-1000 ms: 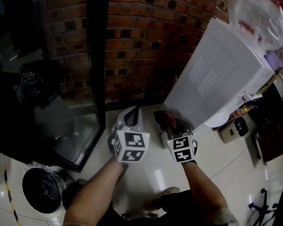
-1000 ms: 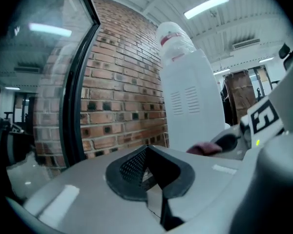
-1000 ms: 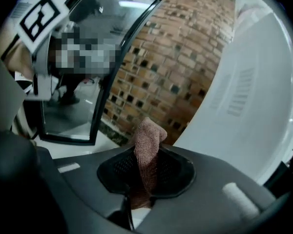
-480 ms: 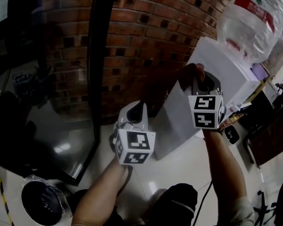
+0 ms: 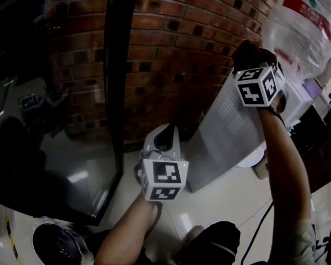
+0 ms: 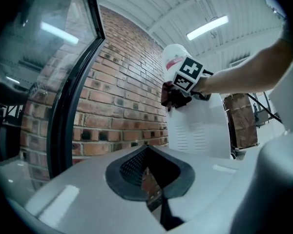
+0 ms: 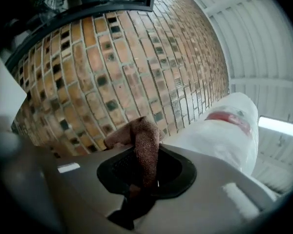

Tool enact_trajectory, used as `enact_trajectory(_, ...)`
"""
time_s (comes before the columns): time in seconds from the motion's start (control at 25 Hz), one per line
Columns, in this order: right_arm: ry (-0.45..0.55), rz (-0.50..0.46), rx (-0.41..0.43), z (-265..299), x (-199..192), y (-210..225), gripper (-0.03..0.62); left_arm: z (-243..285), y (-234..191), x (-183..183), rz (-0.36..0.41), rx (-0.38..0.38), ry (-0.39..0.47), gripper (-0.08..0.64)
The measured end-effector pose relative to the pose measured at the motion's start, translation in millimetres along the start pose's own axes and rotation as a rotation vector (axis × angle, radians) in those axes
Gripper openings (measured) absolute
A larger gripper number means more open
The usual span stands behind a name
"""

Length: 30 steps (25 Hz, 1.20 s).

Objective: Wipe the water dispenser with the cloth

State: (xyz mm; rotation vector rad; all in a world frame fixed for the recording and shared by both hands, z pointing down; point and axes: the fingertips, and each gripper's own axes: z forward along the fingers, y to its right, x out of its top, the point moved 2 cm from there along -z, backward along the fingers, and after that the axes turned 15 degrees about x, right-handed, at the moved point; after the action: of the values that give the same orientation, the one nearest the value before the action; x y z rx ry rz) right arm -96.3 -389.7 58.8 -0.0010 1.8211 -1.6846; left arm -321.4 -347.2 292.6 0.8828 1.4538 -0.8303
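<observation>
Now my right gripper (image 7: 146,175), jaws pinched close on the brown cloth (image 7: 143,140), hovers near the top of the white water dispenser (image 5: 226,131) below its bottle (image 5: 304,21), so I judge wiping not yet begun: next, press cloth to casing.

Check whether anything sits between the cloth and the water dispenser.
Nothing visible does. The right gripper holds the cloth up by the water dispenser, near its top edge below the bottle; the left gripper hangs lower, off to the side.
</observation>
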Motion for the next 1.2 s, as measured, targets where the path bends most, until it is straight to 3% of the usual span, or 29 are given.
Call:
enact_trajectory(0.24, -0.143, -0.076, 0.043, 18, -11, -22, 0.077, -2, 1, -14, 0.036, -0.007, -0.038, 0.000)
enact_trajectory(0.56, -0.255, -0.059, 0.192, 29, -62, -113, 0.078, 1, -1, -59, 0.120, -0.006, -0.112, 0.000)
enact_trajectory(0.84, -0.411, 0.044, 0.384, 35, -135, -249, 0.078, 11, -27, -120, 0.167, 0.024, -0.251, 0.000)
enact_trajectory(1.2, -0.581, 0.200, 0.557, 38, -224, -408, 0.080, 19, -29, -170, 0.227, -0.004, -0.329, 0.000)
